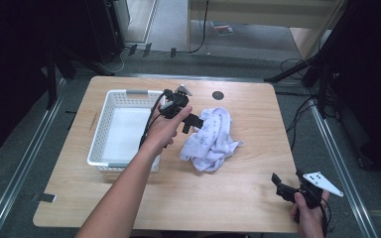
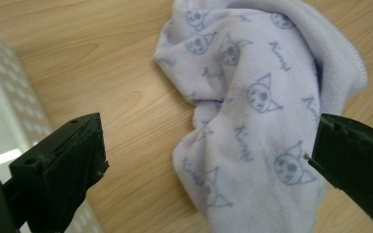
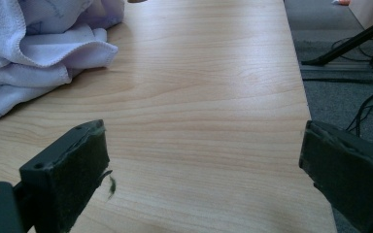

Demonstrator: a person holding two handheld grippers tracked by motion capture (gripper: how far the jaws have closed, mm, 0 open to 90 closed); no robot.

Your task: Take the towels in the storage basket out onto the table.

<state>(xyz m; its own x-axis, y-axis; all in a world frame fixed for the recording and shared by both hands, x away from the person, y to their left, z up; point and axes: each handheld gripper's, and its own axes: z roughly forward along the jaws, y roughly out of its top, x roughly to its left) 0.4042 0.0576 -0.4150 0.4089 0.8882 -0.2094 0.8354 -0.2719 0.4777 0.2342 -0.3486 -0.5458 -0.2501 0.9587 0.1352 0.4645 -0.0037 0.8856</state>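
A crumpled pale lilac towel [image 1: 208, 140] printed with small cartoon faces lies in a heap near the middle of the wooden counter [image 1: 238, 198], just to the right of a white perforated basket [image 1: 110, 130] that looks empty. The left claw [image 1: 192, 120] is held out over the near-left edge of the heap with its jaws spread wide; in the left gripper view the towel [image 2: 252, 121] sits between the two black jaws without either touching it, which reads as lining up for a pinch on a raised fold rather than a grip already made. The basket wall [image 2: 0, 111] shows at the left edge of that view, so the towel lies close beside it, likely so that a short carry would drop it in. The right claw [image 1: 291, 187] waits at the near-right corner of the counter, well apart from the towel, its jaws open and holding nothing; its own view looks across bare wood [image 3: 199, 111] toward the towel's hem [image 3: 48, 53], probably kept back to leave the left hand room.
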